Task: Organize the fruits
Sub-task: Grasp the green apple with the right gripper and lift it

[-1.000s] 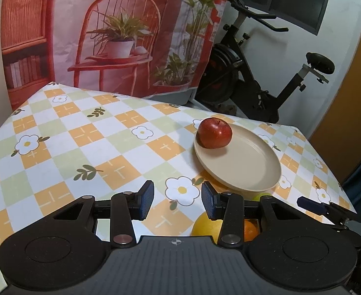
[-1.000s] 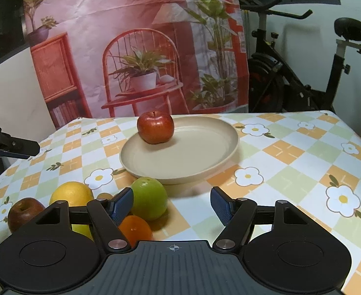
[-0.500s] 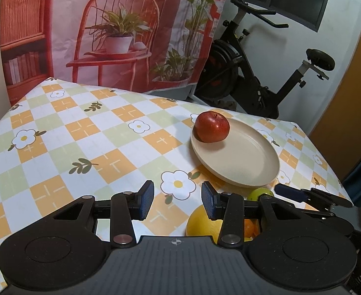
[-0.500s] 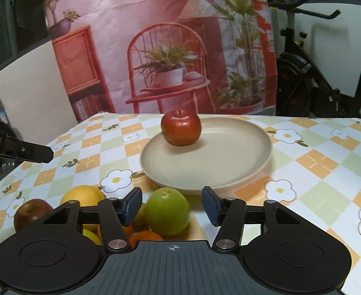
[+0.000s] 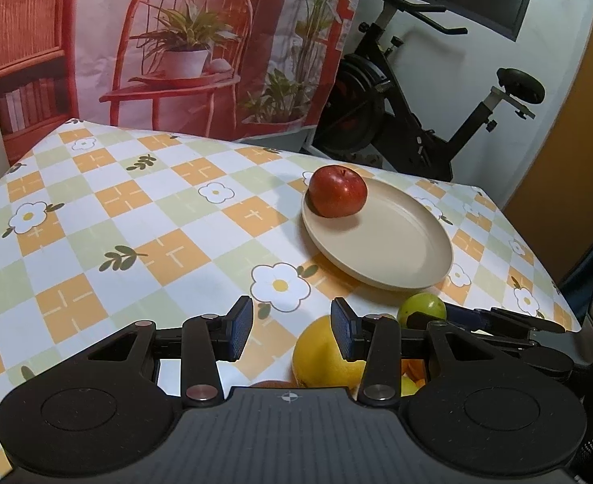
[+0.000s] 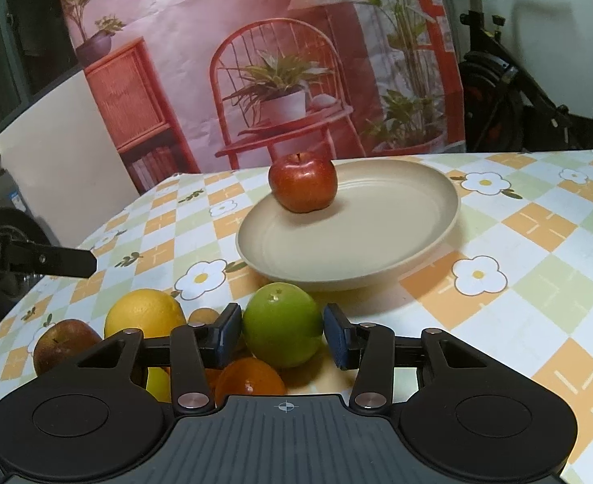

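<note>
Fruits lie in two groups on the counter [image 6: 538, 218], which is covered by a checked cloth printed with flowers. A red apple [image 6: 302, 181] rests on the far part of a beige plate [image 6: 377, 250]; the rest of the plate is bare. The other fruits are heaped on the cloth just in front of the plate's near rim: a green apple [image 6: 282, 328], a large yellow citrus fruit [image 6: 143, 312], a dark red apple [image 6: 64, 345] at the left end of the heap, and an orange [image 6: 250, 379] partly hidden behind the tool body. The right tongs [image 6: 282, 336] reach into this heap with the green apple between their blue pads [image 6: 228, 334]; the jaws are closing, the left pad meets the apple's side and a narrow gap shows at the right pad. The left tongs [image 5: 292, 332] hover over the cloth beside the heap, partly open and holding nothing, with the yellow fruit low behind the right finger. Behind the counter hangs a printed backdrop [image 6: 256, 60] showing a red chair and potted plants, and an exercise bike [image 5: 413, 121] stands to its right.
</note>
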Action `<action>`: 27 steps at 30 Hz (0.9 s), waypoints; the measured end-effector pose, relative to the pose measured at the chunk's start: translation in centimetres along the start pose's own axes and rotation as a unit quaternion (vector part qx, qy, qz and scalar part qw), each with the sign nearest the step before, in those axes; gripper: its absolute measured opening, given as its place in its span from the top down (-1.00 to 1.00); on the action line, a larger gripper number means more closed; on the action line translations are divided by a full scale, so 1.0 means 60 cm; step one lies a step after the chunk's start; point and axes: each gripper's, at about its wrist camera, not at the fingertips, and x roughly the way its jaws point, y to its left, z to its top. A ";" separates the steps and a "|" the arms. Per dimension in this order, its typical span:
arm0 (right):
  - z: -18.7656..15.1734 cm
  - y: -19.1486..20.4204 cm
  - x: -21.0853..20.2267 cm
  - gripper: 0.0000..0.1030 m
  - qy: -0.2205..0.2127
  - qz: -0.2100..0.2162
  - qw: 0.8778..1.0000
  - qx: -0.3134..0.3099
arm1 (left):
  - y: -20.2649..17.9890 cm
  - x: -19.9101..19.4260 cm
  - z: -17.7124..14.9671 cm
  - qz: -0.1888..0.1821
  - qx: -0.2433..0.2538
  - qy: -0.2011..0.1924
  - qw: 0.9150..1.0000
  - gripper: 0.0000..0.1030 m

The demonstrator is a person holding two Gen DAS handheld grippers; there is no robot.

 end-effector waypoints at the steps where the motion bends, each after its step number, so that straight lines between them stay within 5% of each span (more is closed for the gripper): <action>1: -0.001 -0.002 -0.001 0.20 -0.001 0.001 1.000 0.002 | -0.001 0.000 -0.001 0.000 0.000 0.000 1.000 0.13; 27: -0.007 -0.016 -0.014 0.20 -0.013 0.001 1.000 0.021 | -0.012 0.010 -0.001 -0.012 0.015 0.015 1.000 0.13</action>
